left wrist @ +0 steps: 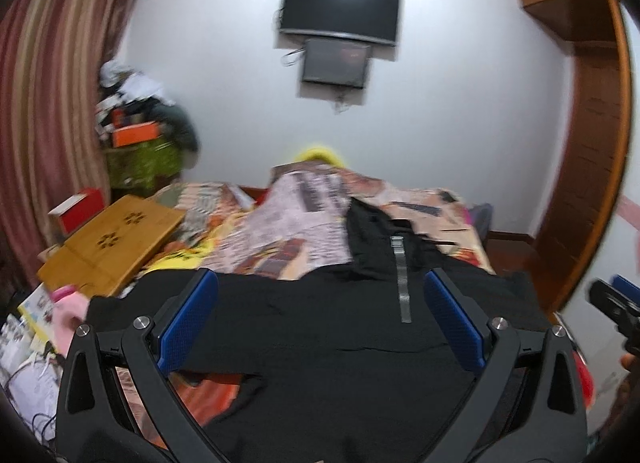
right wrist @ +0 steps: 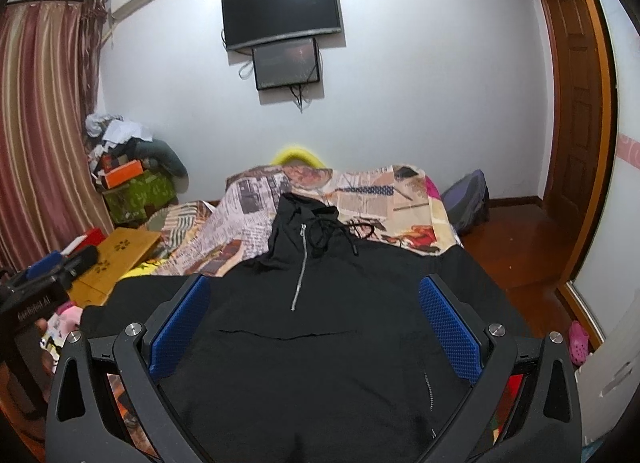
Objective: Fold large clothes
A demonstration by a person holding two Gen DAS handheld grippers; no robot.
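Note:
A black hooded pullover (left wrist: 320,327) (right wrist: 320,323) with a short silver zip and drawcords lies spread flat on the bed, hood pointing away from me. My left gripper (left wrist: 320,291) hovers open above its chest, blue pads wide apart, nothing between them. Over the same garment my right gripper (right wrist: 314,295) is open too and holds nothing. Each gripper also shows at the edge of the other's view: the right gripper (left wrist: 616,303) at the right border, the left gripper (right wrist: 52,267) at the left border.
A patterned bedspread (right wrist: 360,191) covers the bed. A wooden lap desk (left wrist: 112,247) and a red box (left wrist: 78,207) lie at the left, with clutter piled by the striped curtain (right wrist: 40,123). Two screens (right wrist: 280,7) hang on the wall; a wooden door (right wrist: 572,111) is right.

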